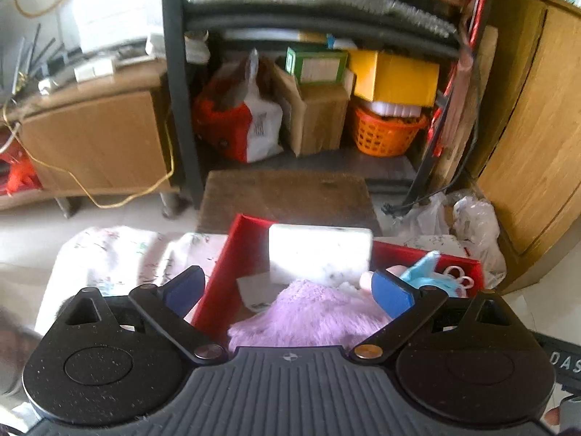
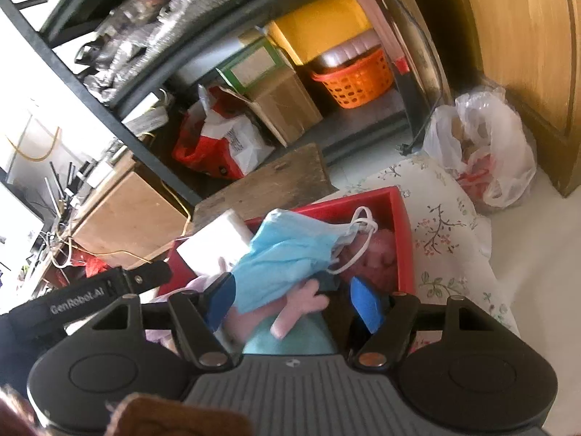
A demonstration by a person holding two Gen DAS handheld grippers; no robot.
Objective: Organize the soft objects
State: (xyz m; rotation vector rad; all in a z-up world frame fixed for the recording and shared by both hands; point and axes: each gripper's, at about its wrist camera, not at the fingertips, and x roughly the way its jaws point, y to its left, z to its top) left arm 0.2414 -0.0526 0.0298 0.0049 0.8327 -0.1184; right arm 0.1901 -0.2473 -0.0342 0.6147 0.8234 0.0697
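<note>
A red box (image 1: 218, 283) sits on a floral cloth (image 1: 109, 254). In it lie a fluffy purple soft thing (image 1: 308, 319), a white block (image 1: 319, 250) and a blue face mask (image 1: 425, 269). My left gripper (image 1: 290, 290) is open above the purple thing. In the right wrist view the red box (image 2: 403, 225) holds the blue mask (image 2: 290, 250) lying over a pink plush toy (image 2: 301, 305) and a pink soft thing (image 2: 377, 258). My right gripper (image 2: 294, 301) is open just above the mask and plush.
A dark shelf unit (image 1: 174, 72) stands behind with bags, cardboard boxes and an orange basket (image 1: 388, 134). A wooden board (image 1: 287, 196) lies before it. Plastic bags (image 2: 483, 149) and a wooden cabinet (image 1: 526, 127) stand to the right.
</note>
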